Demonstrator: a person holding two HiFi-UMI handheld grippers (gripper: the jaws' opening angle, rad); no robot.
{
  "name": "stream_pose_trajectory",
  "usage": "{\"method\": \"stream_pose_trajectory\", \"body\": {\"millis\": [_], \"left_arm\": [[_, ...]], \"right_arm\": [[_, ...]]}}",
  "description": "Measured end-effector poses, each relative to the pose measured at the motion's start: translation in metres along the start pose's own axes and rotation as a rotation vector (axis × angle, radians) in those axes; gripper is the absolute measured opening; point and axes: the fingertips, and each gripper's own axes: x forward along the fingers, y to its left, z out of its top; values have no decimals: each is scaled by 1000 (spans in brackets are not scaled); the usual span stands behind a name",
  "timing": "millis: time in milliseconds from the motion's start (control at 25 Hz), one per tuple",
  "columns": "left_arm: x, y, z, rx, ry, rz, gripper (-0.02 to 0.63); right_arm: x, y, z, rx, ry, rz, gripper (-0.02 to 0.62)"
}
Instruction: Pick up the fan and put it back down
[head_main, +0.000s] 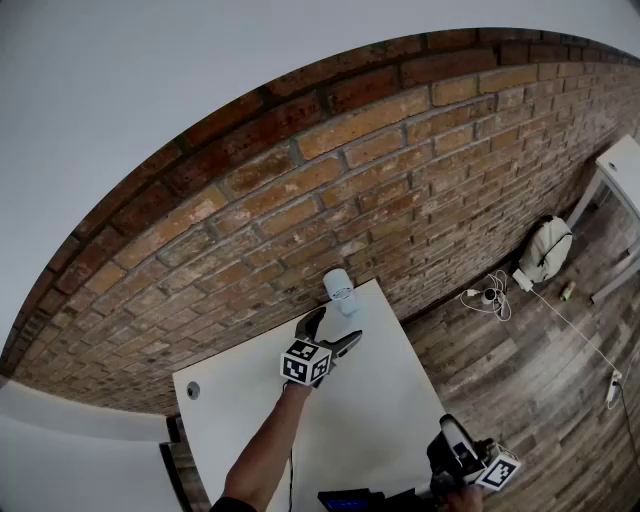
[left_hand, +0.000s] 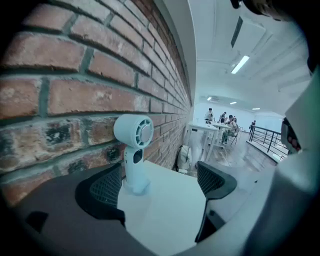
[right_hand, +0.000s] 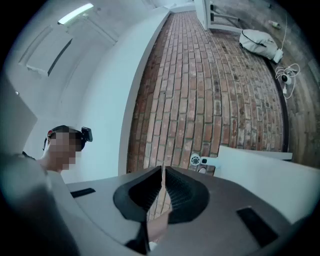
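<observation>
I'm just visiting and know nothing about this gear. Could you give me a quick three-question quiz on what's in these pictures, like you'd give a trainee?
1. True or false: the left gripper is holding the handheld fan off the white table.
2. Where does the fan stand? A on the floor; B at the table's edge by the brick wall; C on a chair.
3. Fill in: the right gripper's jaws are ____.
Key: 1 false, it stands upright on the table, jaws open; 2 B; 3 shut.
</observation>
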Motion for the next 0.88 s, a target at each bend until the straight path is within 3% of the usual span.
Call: {"method": "stream_pose_trajectory", "body": {"millis": [240, 440, 520, 680, 880], "left_arm": [[60, 47, 6, 107, 38, 61, 493], [60, 57, 29, 159, -50, 66, 200], [56, 55, 29, 164, -45, 57, 175], [38, 38, 30, 92, -62, 13, 167], [-29, 8, 50, -76, -197, -77, 167]], "right_arm": [[-9, -9, 55, -40, -45, -9, 9], [-20, -25, 65, -26, -63, -33, 8], [-18, -28, 65, -19, -57, -30, 8], [-1, -24, 64, -14, -31, -6, 8], [26, -16, 52, 1, 23, 44, 8]]}}
